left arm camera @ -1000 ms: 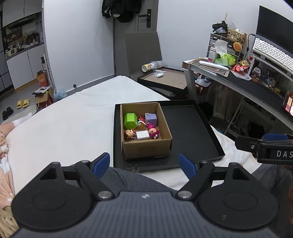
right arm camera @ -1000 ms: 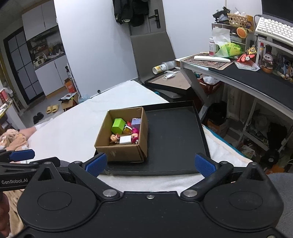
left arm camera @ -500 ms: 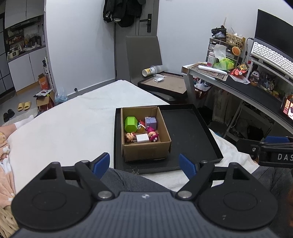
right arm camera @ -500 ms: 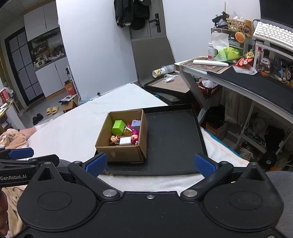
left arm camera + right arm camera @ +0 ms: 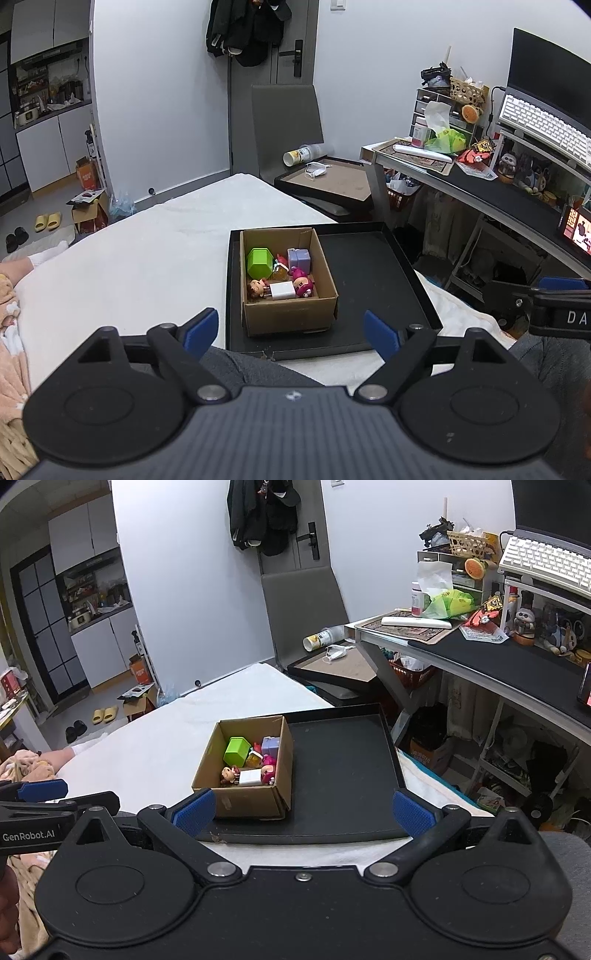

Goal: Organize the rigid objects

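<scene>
A cardboard box [image 5: 291, 317] [image 5: 255, 801] stands at the left of a black tray [image 5: 373, 280] [image 5: 343, 771] on a white bed. In the box lie a green block [image 5: 259, 263] [image 5: 236, 749], a lilac cube [image 5: 299, 258], a white charger [image 5: 282, 291] [image 5: 251, 777], a pink toy [image 5: 303, 286] and a small doll [image 5: 255, 288]. My left gripper [image 5: 291, 330] is open and empty, held back from the tray's near edge. My right gripper [image 5: 302, 812] is open and empty, also short of the tray.
A cluttered desk [image 5: 480, 184] with keyboard [image 5: 543, 127] stands to the right. A grey chair [image 5: 288, 122] and a framed board [image 5: 332, 181] stand behind the bed. A grey-clad knee [image 5: 258, 369] lies under the grippers. The right gripper's side shows in the left wrist view [image 5: 554, 310].
Both grippers have drawn back and risen a little from the tray; the box looks slightly smaller and lower. Nothing in the box has moved.
</scene>
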Demonstrator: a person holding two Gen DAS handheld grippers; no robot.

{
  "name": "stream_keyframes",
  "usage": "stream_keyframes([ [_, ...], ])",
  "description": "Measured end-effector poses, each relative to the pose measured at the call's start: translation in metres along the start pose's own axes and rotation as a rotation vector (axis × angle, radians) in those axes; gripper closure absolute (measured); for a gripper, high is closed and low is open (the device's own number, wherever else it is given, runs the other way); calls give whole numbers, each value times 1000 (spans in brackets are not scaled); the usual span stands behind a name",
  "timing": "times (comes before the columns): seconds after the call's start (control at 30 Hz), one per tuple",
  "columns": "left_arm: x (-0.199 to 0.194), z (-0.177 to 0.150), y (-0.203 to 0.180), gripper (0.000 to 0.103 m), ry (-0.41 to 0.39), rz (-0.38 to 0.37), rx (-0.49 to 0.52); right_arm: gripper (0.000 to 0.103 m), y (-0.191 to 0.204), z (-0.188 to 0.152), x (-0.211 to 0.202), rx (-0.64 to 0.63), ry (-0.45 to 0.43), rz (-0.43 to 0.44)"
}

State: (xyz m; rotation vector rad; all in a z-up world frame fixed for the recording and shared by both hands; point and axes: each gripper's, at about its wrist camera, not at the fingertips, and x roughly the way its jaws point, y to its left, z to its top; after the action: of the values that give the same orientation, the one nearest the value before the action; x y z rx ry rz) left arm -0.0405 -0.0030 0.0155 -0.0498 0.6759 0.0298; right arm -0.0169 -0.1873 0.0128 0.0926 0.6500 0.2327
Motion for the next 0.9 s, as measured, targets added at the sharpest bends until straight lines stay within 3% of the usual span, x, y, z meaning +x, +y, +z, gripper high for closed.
stream_keyframes([
  [0.9, -7, -1, -2, 18, -7, -10, 4, 0, 0, -2, -9, 0, -5, -11],
])
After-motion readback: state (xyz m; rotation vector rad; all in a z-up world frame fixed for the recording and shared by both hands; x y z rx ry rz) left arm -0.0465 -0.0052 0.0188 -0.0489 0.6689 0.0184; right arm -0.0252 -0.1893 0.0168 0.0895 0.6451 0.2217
